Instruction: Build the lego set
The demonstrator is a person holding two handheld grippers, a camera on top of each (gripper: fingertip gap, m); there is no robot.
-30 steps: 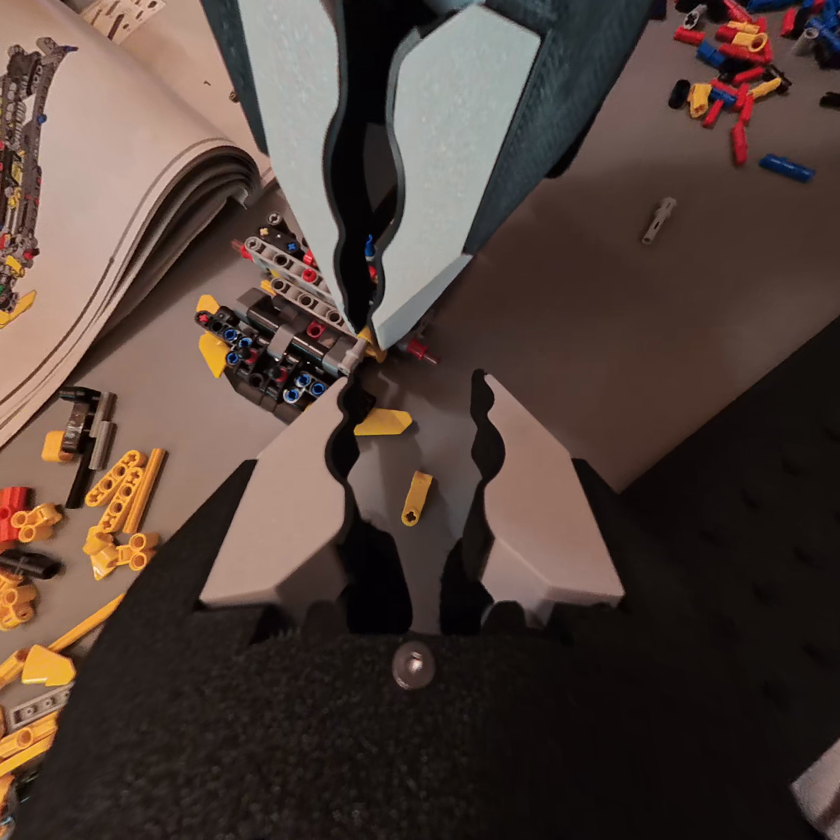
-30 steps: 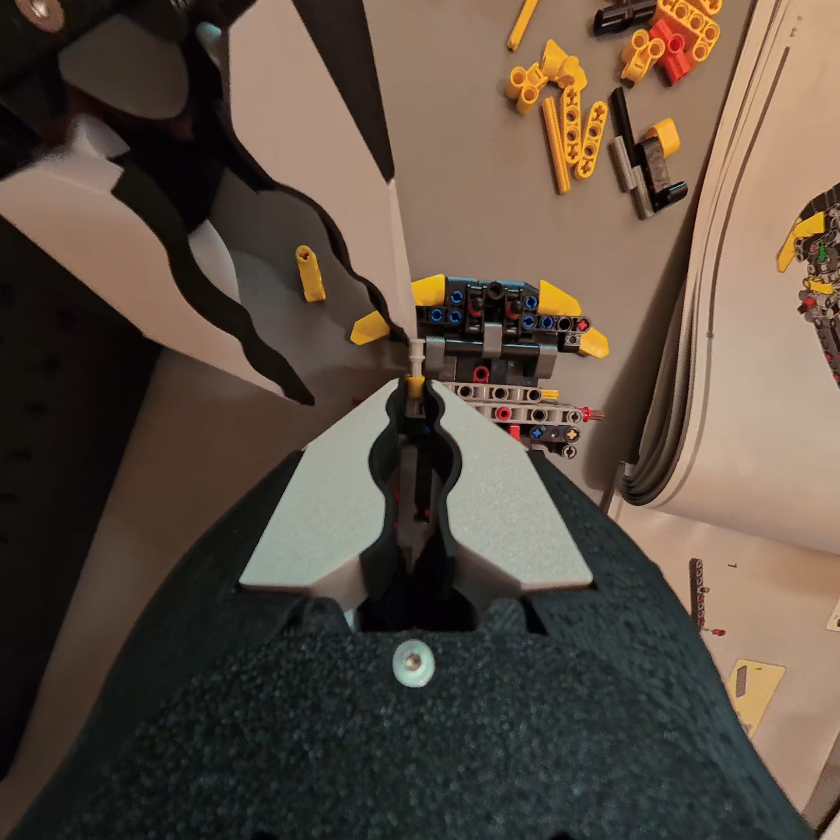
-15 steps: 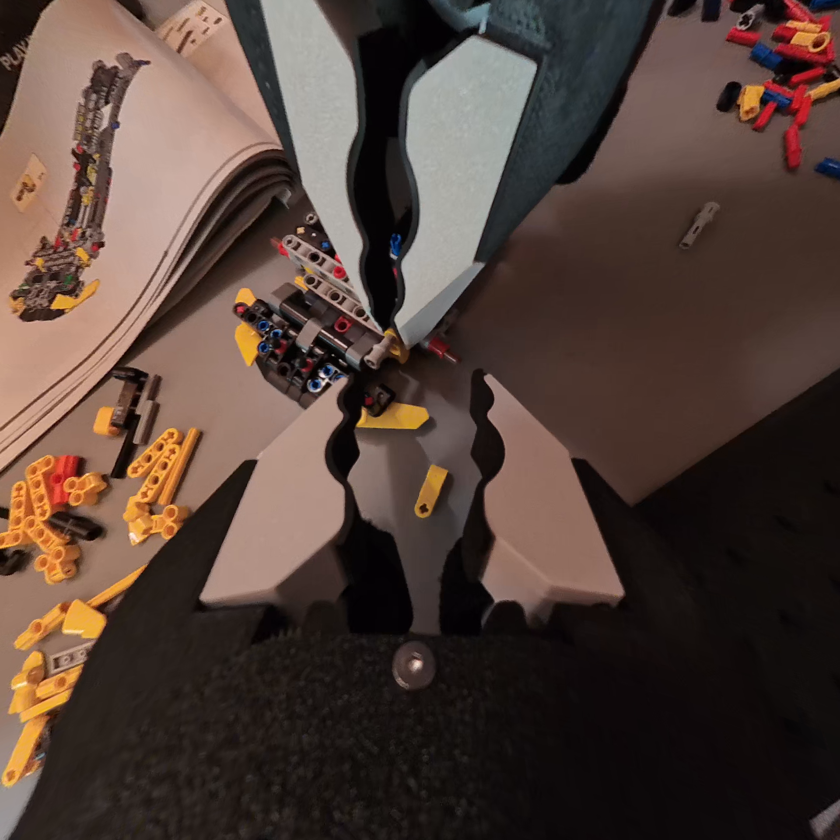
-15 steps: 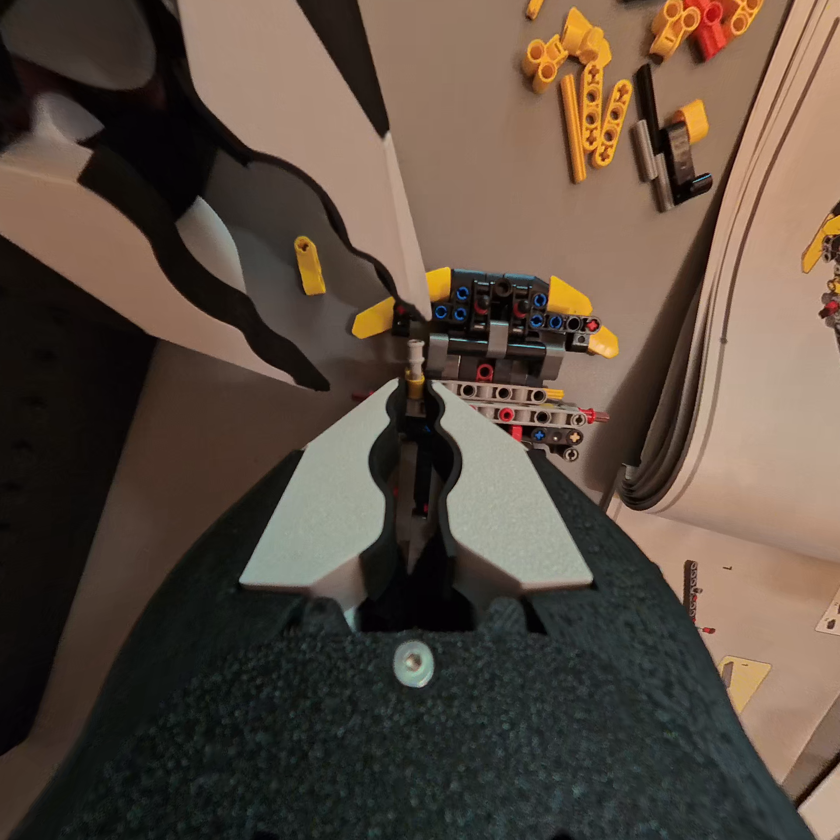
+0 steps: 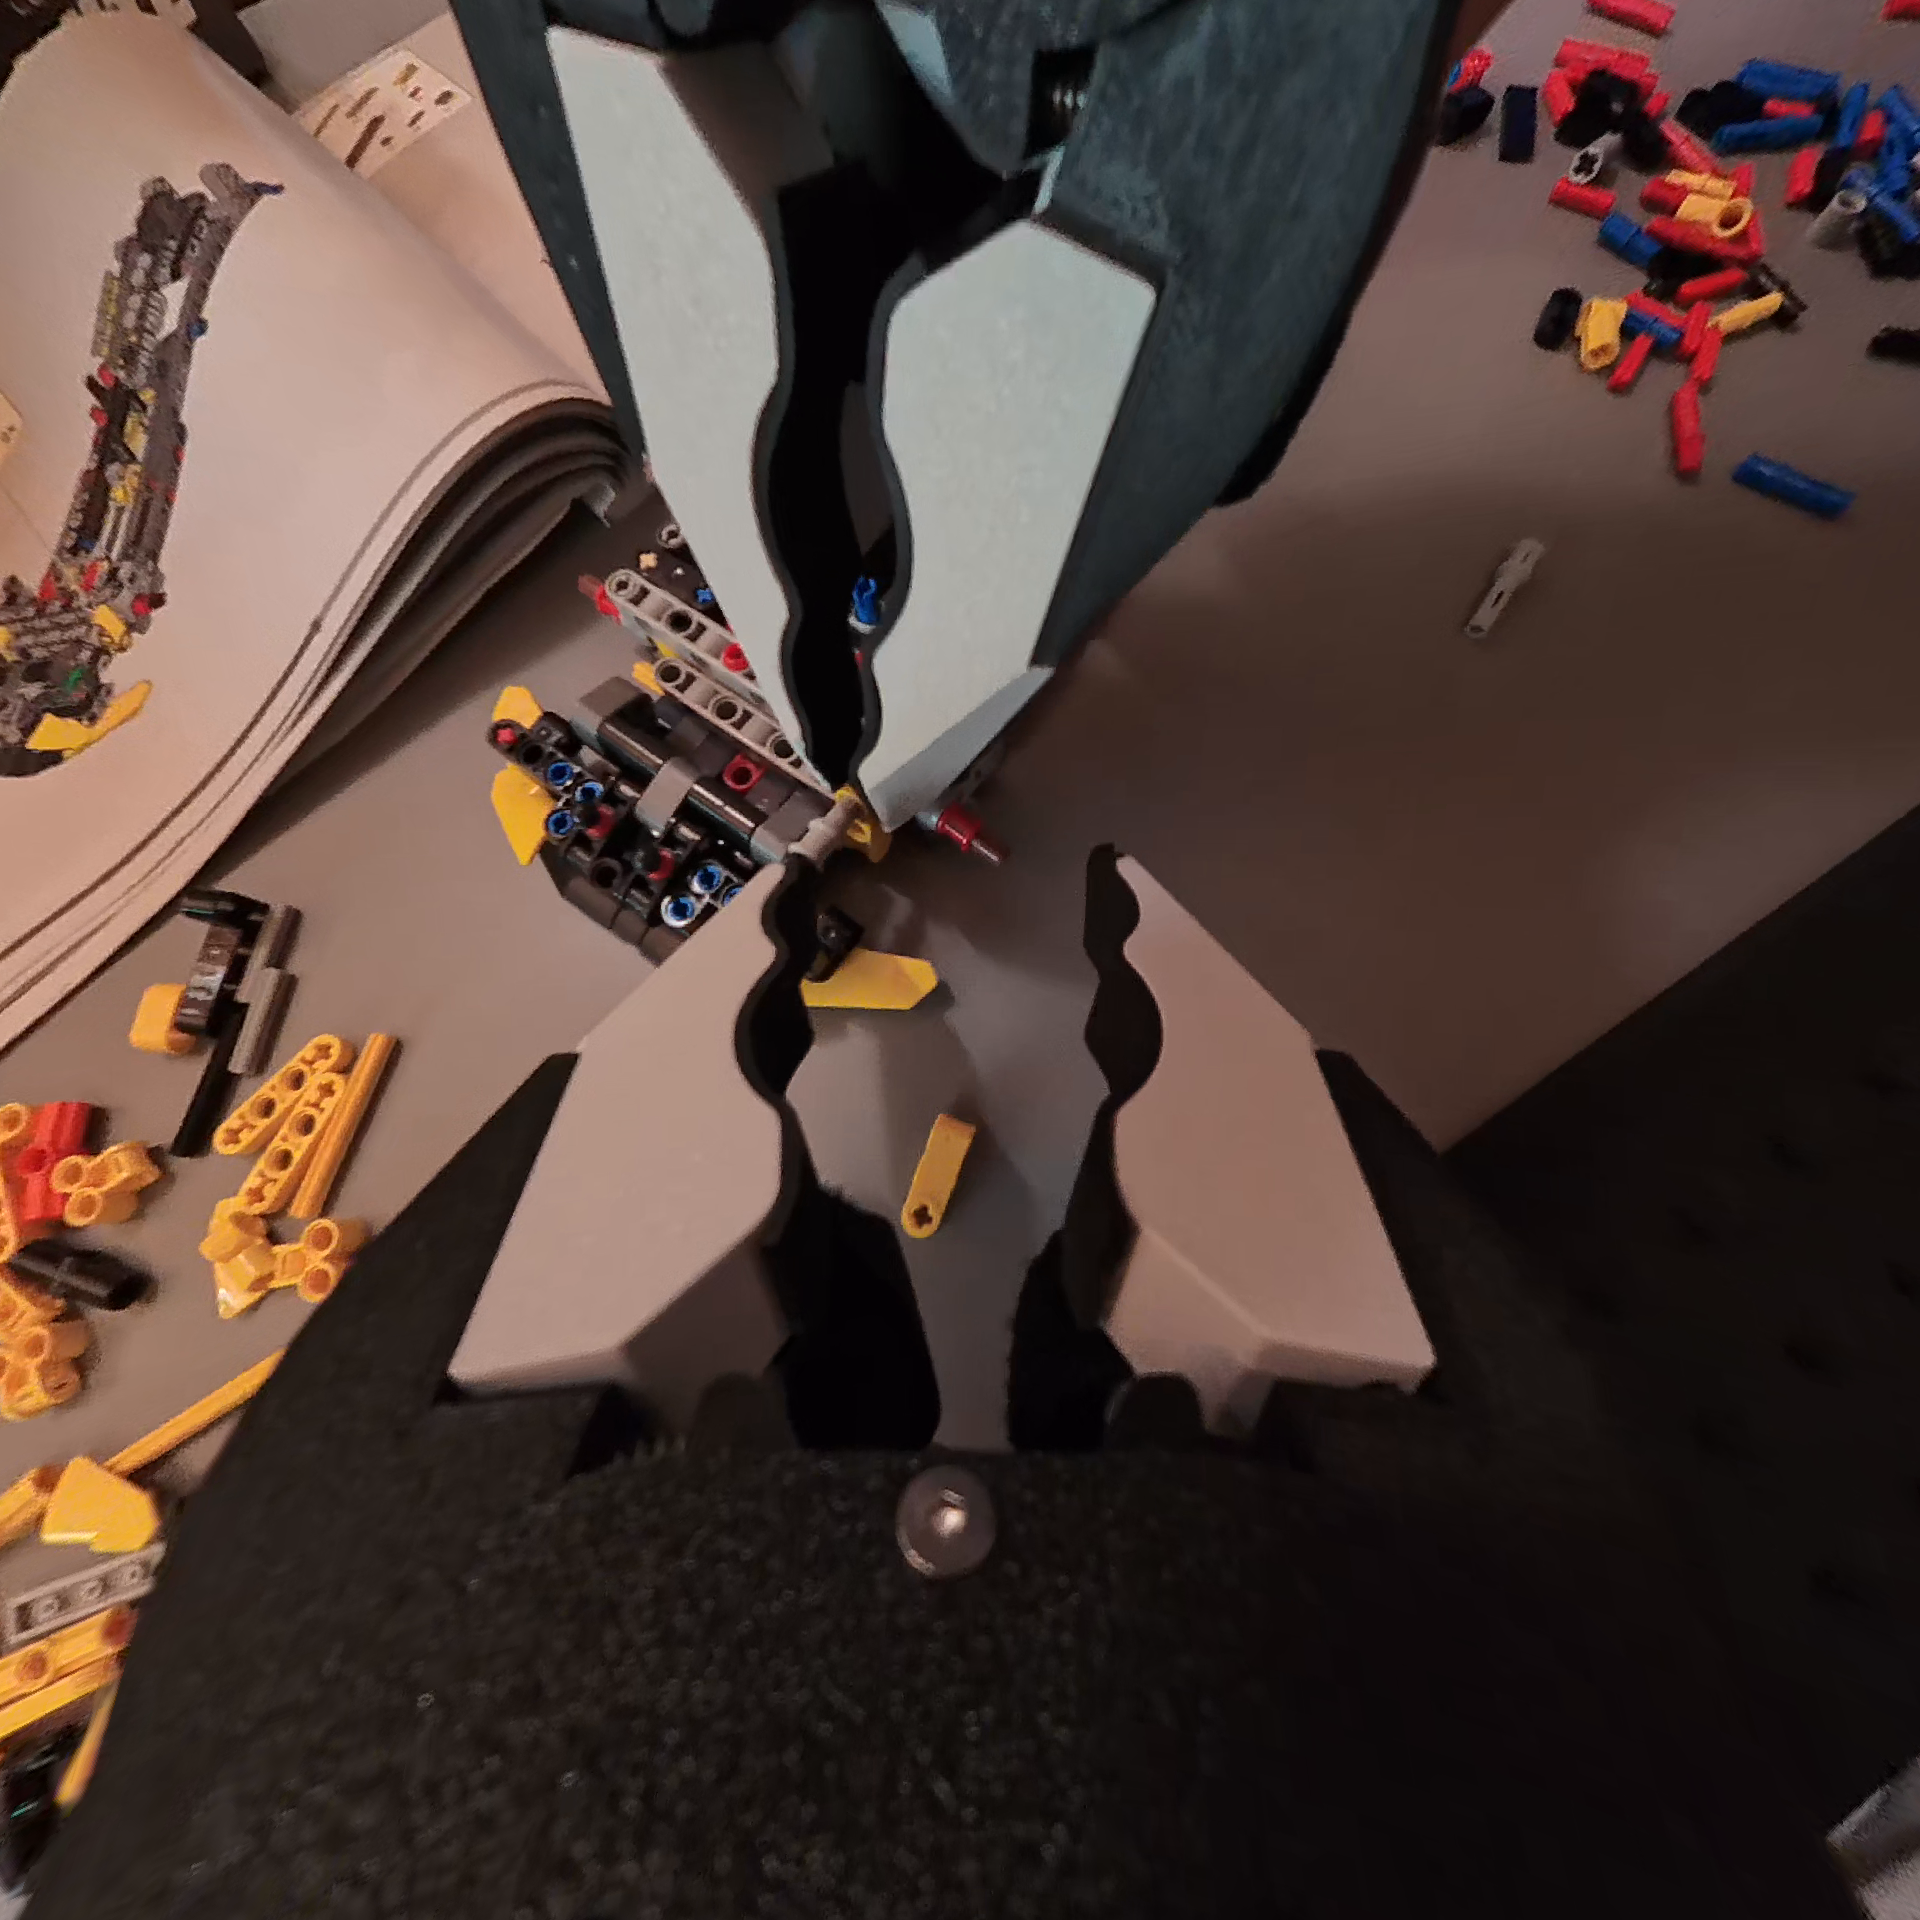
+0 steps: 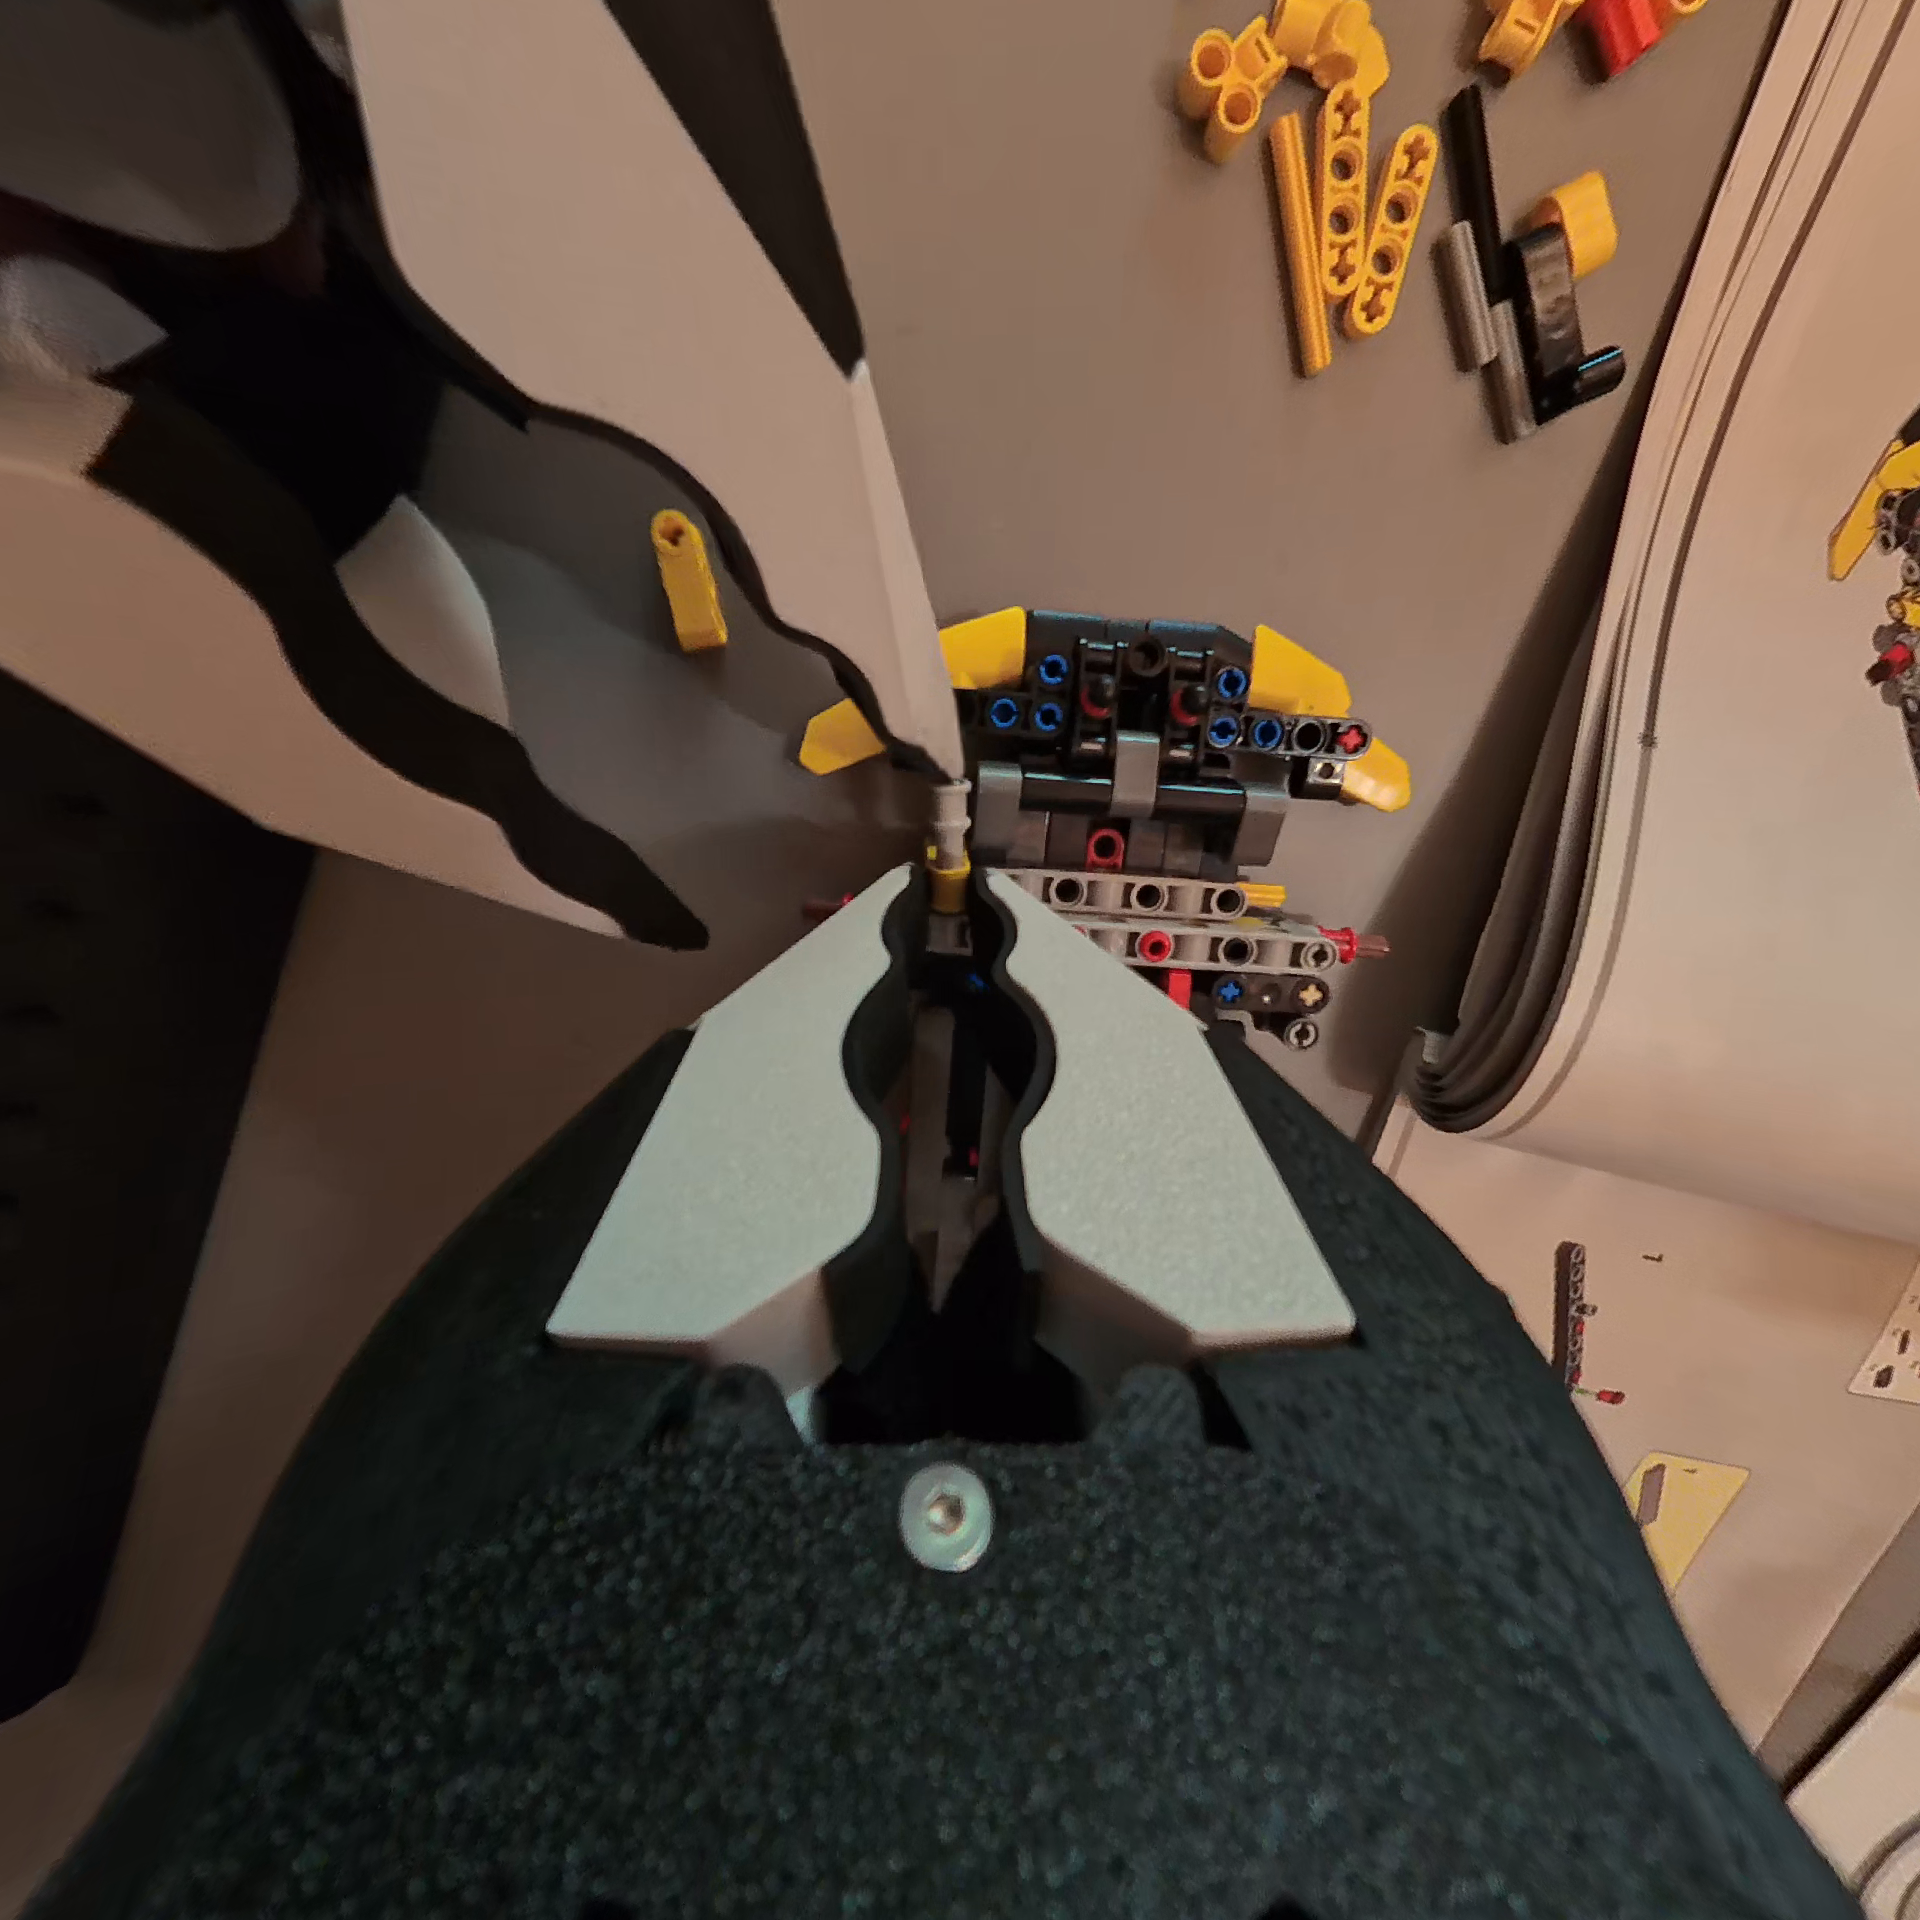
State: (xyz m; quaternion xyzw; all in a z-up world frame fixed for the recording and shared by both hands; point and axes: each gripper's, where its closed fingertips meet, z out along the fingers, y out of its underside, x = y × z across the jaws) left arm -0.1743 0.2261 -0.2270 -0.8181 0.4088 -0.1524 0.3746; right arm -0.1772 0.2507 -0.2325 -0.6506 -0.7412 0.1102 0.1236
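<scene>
While the right gripper (image 6: 951,894) is clamped on the lego assembly (image 6: 1132,790) beside the open booklet (image 5: 260,436), steadying it, the left gripper (image 5: 940,883) is held wide apart and empty at its grey pin (image 5: 821,836).

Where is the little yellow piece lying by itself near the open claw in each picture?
Left wrist view: yellow piece sits low in the middle, between the left claw's fingers.
Right wrist view: it is upper left, again between those fingers.
Shared landmark: the model.
</scene>
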